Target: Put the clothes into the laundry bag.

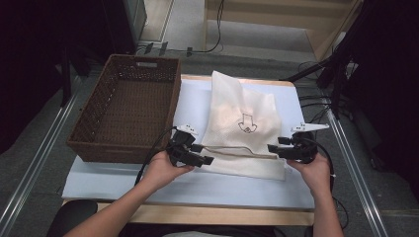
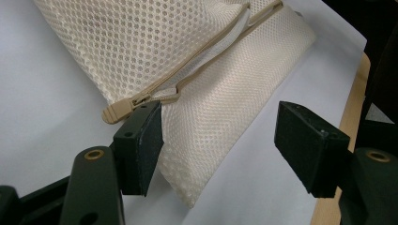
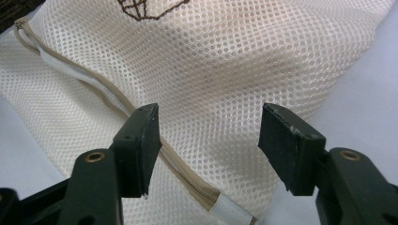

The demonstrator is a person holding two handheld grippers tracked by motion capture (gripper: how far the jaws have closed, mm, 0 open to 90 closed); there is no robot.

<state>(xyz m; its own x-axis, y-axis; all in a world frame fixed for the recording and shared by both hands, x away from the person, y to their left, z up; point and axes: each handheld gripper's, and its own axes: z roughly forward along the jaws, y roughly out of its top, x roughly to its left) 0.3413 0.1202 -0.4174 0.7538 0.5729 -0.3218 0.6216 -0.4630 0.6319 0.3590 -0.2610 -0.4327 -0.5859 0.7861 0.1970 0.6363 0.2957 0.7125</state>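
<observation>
Nearest the camera, the person's two forearms enter from the near edge of the table, each hand holding one gripper. The left gripper and right gripper face each other across the near hem of one cream mesh bag, which lies flat between them, extending away from both. Its zipper marks the long axis to be worked: it runs straight from one gripper to the other.

Left gripper: jaws spread wide, nothing held; the zipper pull lies just beyond and touching the tip of one jaw, the bag's corner between the jaws. This gripper is the nearer to the pull. Right gripper: jaws also spread wide and empty, straddling the zipper's other end above the mesh.

Count: one bag, one zipper, one pull, two grippers, one brown wicker basket to the left gripper's outer side, apart from the bag.
</observation>
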